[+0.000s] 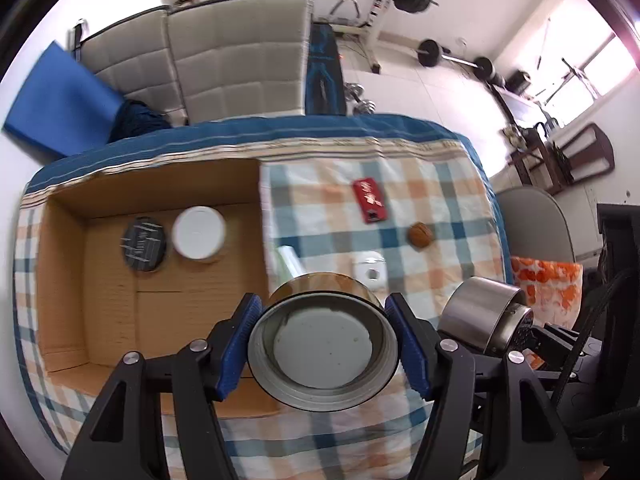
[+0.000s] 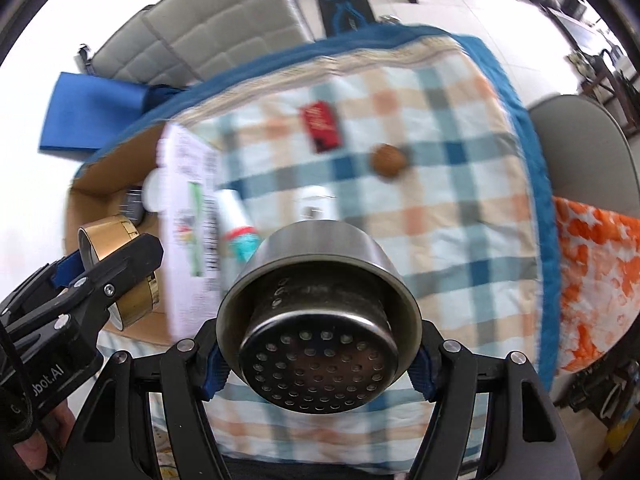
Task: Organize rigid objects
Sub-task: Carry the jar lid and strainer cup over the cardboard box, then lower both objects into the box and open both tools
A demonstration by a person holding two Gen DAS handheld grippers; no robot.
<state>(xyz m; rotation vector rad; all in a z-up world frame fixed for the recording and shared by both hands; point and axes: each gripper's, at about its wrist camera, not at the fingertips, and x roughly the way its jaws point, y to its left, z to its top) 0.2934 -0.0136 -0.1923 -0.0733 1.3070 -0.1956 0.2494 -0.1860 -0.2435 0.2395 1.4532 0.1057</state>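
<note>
The gold tin (image 1: pixel 324 340) sits clamped between the blue pads of the left tongs (image 1: pixel 324 344), held in the air over the near right corner of the cardboard box (image 1: pixel 160 292). The steel strainer cup (image 2: pixel 320 316) is clamped in the right tongs (image 2: pixel 320 360), held above the checked cloth (image 2: pixel 460 240) just right of the box. Inside the box lie a dark round tin (image 1: pixel 143 244) and a white lid (image 1: pixel 199 232), side by side. On the cloth rest a red case (image 1: pixel 369 199), a walnut (image 1: pixel 420 235), a white block (image 1: pixel 370 272) and a white tube (image 2: pixel 236 220).
</note>
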